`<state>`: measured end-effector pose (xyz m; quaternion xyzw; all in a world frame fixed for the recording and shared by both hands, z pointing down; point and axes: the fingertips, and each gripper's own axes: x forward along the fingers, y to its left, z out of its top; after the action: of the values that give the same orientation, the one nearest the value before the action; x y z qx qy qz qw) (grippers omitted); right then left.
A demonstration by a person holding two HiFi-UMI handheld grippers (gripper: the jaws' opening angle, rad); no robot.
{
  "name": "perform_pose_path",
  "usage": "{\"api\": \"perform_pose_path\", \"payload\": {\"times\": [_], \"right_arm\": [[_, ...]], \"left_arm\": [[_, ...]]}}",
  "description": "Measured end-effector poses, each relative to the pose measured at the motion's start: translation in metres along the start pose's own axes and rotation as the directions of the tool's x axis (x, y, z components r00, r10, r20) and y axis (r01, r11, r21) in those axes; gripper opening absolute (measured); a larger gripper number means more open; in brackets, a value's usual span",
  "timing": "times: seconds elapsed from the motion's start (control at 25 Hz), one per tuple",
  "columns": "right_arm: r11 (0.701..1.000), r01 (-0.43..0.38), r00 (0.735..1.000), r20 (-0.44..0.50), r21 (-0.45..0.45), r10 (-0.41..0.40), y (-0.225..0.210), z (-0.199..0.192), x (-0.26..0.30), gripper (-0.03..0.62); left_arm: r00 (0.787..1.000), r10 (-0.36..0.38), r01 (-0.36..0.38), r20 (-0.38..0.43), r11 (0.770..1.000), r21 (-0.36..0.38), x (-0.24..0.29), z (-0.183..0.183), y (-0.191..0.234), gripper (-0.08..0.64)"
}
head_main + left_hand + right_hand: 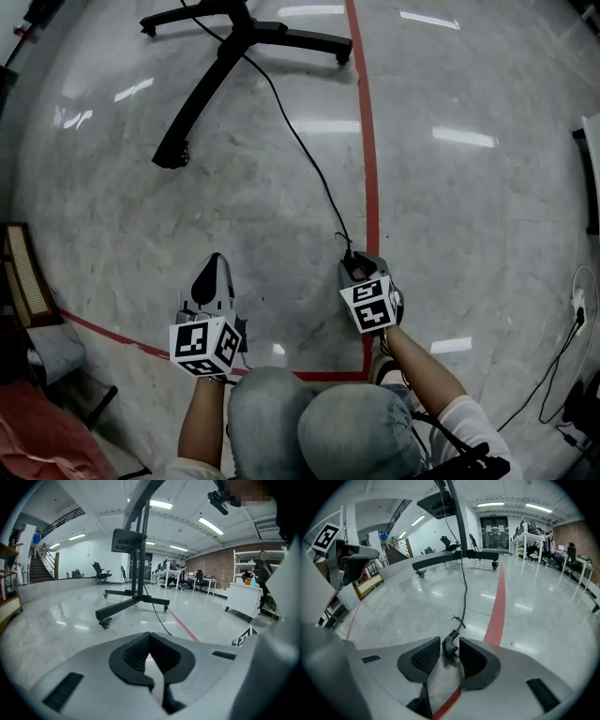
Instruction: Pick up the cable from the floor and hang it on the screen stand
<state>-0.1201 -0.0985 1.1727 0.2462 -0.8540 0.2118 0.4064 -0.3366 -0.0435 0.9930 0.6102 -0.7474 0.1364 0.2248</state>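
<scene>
Thin black cable [298, 141], likely light and limp, runs along the floor [469, 234] from the screen stand [225, 52] at upper left to frame centre, its stiffer plug [449, 642], the surest hold, lying between the right gripper's [450, 655] parted jaws; left gripper [150, 654] closed, empty.

We could read no words, numbers or brand names anywhere. The nearest things to signs were the black-and-white square markers [192, 339] on the cube [204, 345] of the left gripper [214, 270] and on the like cube [367, 306] of the right gripper [354, 266]. They were patterns, not letters. One such marker [324, 536] also stood at the far left in the right gripper view, and a corner of another [243, 637] showed at the right in the left gripper view. Any print on the far shelves [251, 566] was too small to tell.
</scene>
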Motion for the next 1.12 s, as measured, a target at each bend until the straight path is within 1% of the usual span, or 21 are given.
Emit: {"api": "perform_pose_path", "payload": {"times": [0.12,0.2,0.32,0.44,0.52,0.56,0.68,0.76,0.84,0.96,1.04,1.12], "right_arm": [[1.000,0.012,1.000,-0.024,-0.013,-0.012,-0.001,-0.004,0.003,0.130],[1.000,0.001,1.000,-0.027,-0.007,-0.001,-0.001,-0.004,0.004,0.117],[0.996,-0.062,0.998,-0.004,0.059,0.062,0.000,0.001,0.000,0.114],[0.976,-0.169,0.984,0.072,0.138,0.161,-0.003,0.014,-0.016,0.112],[0.956,-0.239,0.969,0.109,0.170,0.223,-0.008,0.024,-0.034,0.109],[0.951,-0.260,0.963,0.118,0.169,0.243,-0.012,0.030,-0.045,0.109],[0.953,-0.275,0.958,0.118,0.129,0.261,-0.025,0.053,-0.093,0.106],[0.953,-0.281,0.957,0.111,0.110,0.269,-0.027,0.068,-0.135,0.104],[0.949,-0.294,0.953,0.108,0.111,0.283,-0.028,0.084,-0.178,0.103],[0.939,-0.320,0.944,0.122,0.129,0.305,-0.030,0.108,-0.242,0.101],[0.930,-0.337,0.938,0.141,0.145,0.318,-0.032,0.124,-0.286,0.101],[0.918,-0.363,0.927,0.164,0.161,0.337,-0.030,0.138,-0.330,0.101]], "left_arm": [[1.000,0.004,-0.004,0.005,1.000,-0.006,0.002,-0.001,0.002,0.003],[1.000,0.001,-0.001,0.004,1.000,-0.010,0.003,-0.003,0.001,0.003],[1.000,-0.005,0.005,-0.001,1.000,-0.001,0.004,-0.007,-0.002,0.003],[1.000,-0.002,0.002,-0.008,1.000,0.000,0.002,-0.007,-0.004,0.003],[1.000,0.003,-0.003,-0.018,1.000,-0.012,0.000,-0.005,-0.007,0.003],[1.000,0.004,-0.004,-0.023,1.000,-0.022,-0.002,-0.001,-0.010,0.003],[0.999,-0.007,0.005,-0.040,0.999,-0.049,-0.014,0.023,-0.028,0.003],[0.998,-0.026,0.023,-0.058,0.999,-0.046,-0.028,0.045,-0.046,0.003],[0.996,-0.045,0.044,-0.073,0.999,-0.017,-0.041,0.070,-0.064,0.003],[0.994,-0.069,0.075,-0.081,0.995,0.071,-0.053,0.111,-0.092,0.003],[0.993,-0.087,0.098,-0.082,0.986,0.136,-0.059,0.138,-0.110,0.003],[0.990,-0.113,0.127,-0.089,0.975,0.181,-0.065,0.163,-0.129,0.003]]}}
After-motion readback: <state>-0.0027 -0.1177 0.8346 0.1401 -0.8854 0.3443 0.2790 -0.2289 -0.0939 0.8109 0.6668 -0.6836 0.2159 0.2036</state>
